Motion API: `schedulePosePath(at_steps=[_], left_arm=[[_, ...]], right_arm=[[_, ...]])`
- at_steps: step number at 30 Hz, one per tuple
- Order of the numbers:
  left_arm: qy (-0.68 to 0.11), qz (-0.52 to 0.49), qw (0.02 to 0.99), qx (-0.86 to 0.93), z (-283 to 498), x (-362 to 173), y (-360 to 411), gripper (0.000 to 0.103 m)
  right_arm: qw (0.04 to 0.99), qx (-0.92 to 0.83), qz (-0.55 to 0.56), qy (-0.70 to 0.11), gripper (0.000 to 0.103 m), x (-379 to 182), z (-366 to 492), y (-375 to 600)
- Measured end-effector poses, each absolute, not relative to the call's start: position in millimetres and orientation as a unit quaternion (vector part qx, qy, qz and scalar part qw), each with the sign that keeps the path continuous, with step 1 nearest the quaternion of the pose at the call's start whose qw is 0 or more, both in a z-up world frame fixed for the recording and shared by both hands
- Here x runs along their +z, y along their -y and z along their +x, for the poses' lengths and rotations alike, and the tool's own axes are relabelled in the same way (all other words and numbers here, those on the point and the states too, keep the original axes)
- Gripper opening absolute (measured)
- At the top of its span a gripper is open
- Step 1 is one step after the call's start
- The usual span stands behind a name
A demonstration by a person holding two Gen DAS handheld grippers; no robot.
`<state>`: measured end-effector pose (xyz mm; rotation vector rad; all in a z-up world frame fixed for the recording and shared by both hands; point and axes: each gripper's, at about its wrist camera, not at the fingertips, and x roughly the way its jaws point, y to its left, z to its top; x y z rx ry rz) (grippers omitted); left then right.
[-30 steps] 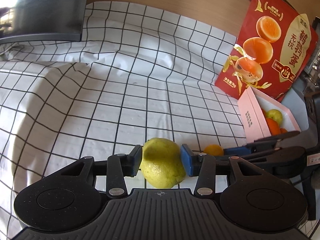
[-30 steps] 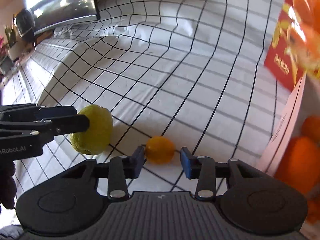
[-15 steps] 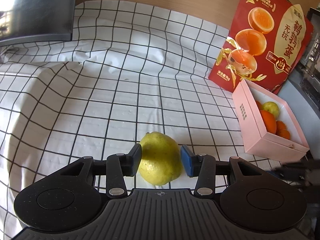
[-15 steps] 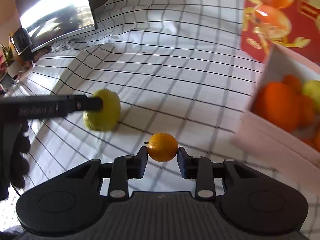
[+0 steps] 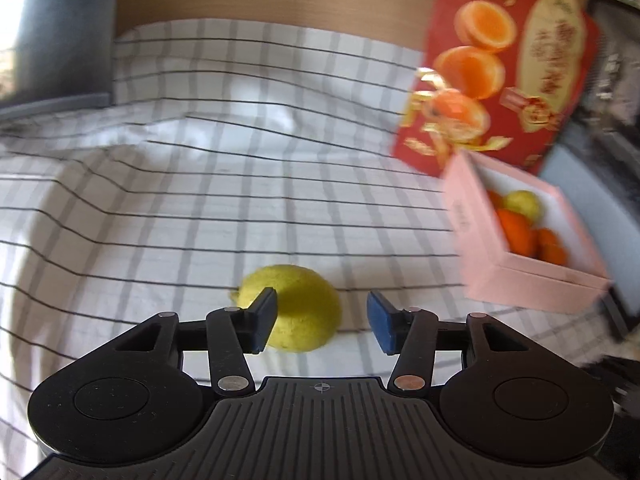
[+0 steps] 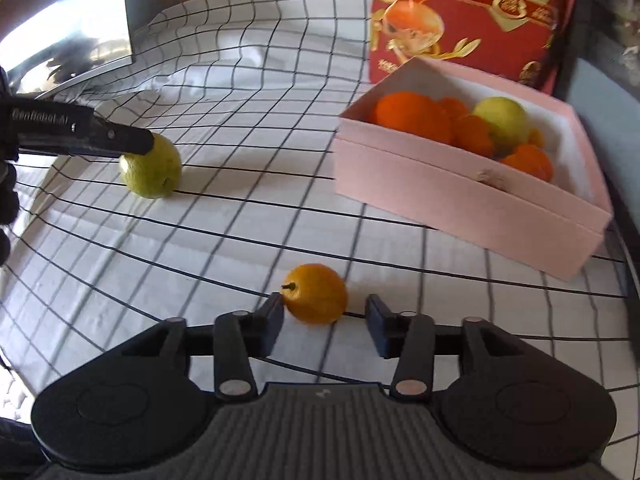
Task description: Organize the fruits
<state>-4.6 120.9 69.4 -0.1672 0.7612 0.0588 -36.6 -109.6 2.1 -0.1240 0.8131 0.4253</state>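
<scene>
A yellow-green fruit (image 5: 298,312) lies on the checked cloth between the fingers of my left gripper (image 5: 322,322), which is open with a gap on the right side. It also shows in the right wrist view (image 6: 152,168), with the left gripper's finger (image 6: 128,142) at it. A small orange (image 6: 316,298) rests on the cloth between the open jaws of my right gripper (image 6: 325,326), touching the left pad. A pink box (image 6: 460,184) with several oranges and a yellow-green fruit (image 6: 502,120) stands at the right; it also shows in the left wrist view (image 5: 520,276).
A red printed carton (image 5: 492,64) stands behind the pink box. A dark monitor (image 6: 60,20) sits at the back left. The checked cloth (image 6: 260,120) is rumpled near the back. A grey surface edge (image 6: 600,96) runs right of the box.
Both grippers have opened: the left let go of the yellow-green fruit and the right let go of the small orange, which now sit on the cloth. The views have shifted toward the pink box.
</scene>
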Motion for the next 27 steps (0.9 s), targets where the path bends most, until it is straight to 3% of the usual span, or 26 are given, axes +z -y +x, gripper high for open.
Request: schedulePosePath(at_steps=[4,5,13,27], left_arm=[[-0.381,-0.089,0.918,0.066,13.3,65.6,-128.9,0.055],[-0.388,-0.103,0.913,0.069,17.1,62.7,-133.5,0.062],[-0.406,-0.168,0.896,0.068,36.1,46.5,-148.4,0.083],[-0.414,-0.213,0.881,0.088,64.6,31.5,-149.5,0.083]], right_arm=[[0.908,0.192,-0.052,-0.368,0.06,-3.7,-42.6,113.3],[0.911,0.19,-0.05,-0.363,0.062,-4.8,-44.1,113.5],[0.929,0.164,-0.045,-0.328,0.079,-13.9,-54.7,114.6],[0.931,0.161,-0.043,-0.324,0.086,-14.9,-55.2,115.7]])
